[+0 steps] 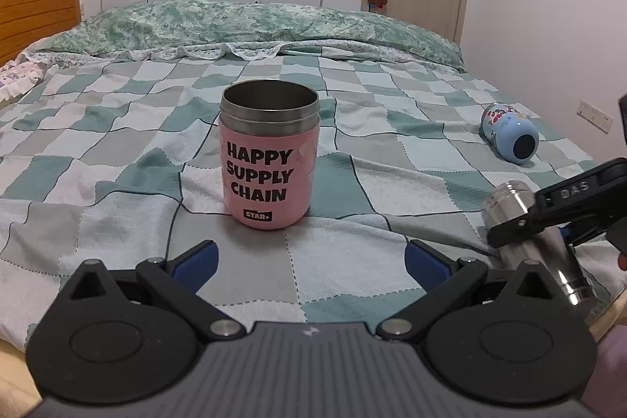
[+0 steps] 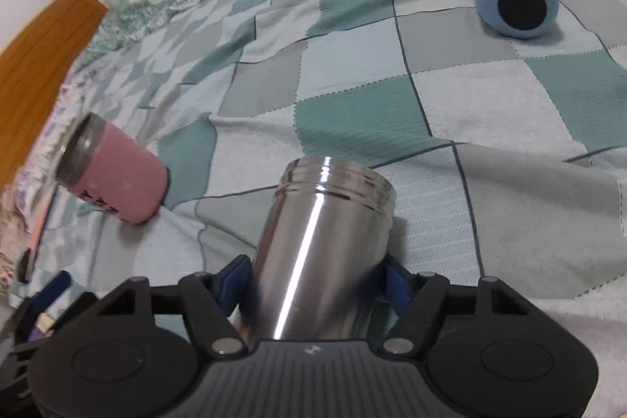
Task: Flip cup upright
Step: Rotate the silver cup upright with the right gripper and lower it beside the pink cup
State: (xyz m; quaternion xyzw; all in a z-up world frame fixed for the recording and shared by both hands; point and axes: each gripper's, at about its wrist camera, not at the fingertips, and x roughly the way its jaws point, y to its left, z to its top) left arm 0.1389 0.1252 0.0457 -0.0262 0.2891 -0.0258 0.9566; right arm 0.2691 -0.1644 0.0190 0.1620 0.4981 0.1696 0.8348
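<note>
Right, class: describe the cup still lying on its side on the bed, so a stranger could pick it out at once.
Start at the checked green and grey bedspread and look to its right side, beyond the shiny steel cup held in the right gripper. There lies a light blue cartoon-printed cup on its side, dark round end toward the camera. The pink lettered cup stands upright.

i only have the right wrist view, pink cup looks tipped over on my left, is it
Observer: No. In the left wrist view the pink cup stands upright on the bed, mouth up; your camera is rolled.
Operator: left tool near it
Observer: The left tool is open, short of the cup, touching nothing.
Operator: how is my steel cup sitting
Observer: From the left view the steel cup is tilted in the right tool, mouth pointing up and left.
</note>
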